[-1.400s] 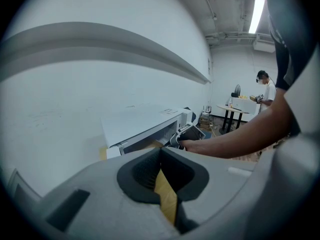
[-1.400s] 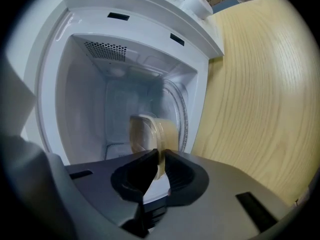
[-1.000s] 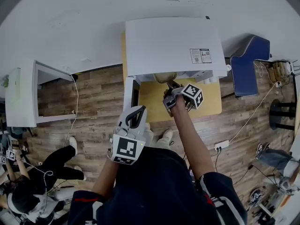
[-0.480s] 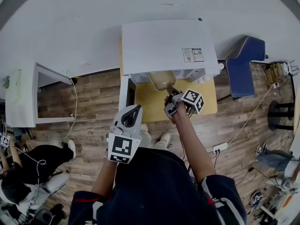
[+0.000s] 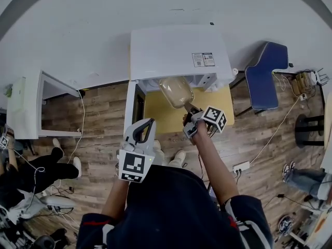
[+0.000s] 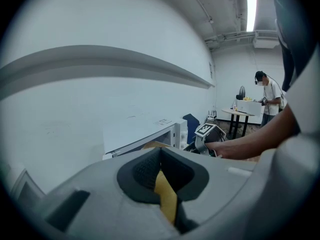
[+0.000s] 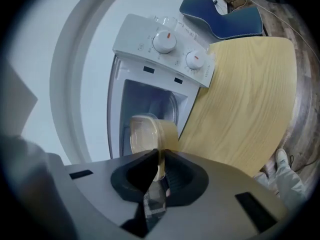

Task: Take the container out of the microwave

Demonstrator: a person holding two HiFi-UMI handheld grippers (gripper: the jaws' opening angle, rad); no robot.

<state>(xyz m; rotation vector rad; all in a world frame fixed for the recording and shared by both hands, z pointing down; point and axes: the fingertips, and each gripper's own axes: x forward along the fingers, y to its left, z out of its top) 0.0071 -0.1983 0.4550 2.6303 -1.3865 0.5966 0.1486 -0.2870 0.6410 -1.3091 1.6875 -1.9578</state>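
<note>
Head view: the right gripper (image 5: 190, 110) is clamping the rim of a clear plastic container (image 5: 176, 91), which is hanging tilted just outside the open microwave (image 5: 176, 51), above the yellow table (image 5: 220, 105). The left gripper (image 5: 147, 126) is waiting low beside the door (image 5: 134, 107), likely kept out of the way.

Left gripper view: its jaws are pressing together on nothing.

Right gripper view: the pads are pinching the container's edge, probably the only thin part to hold.
</note>
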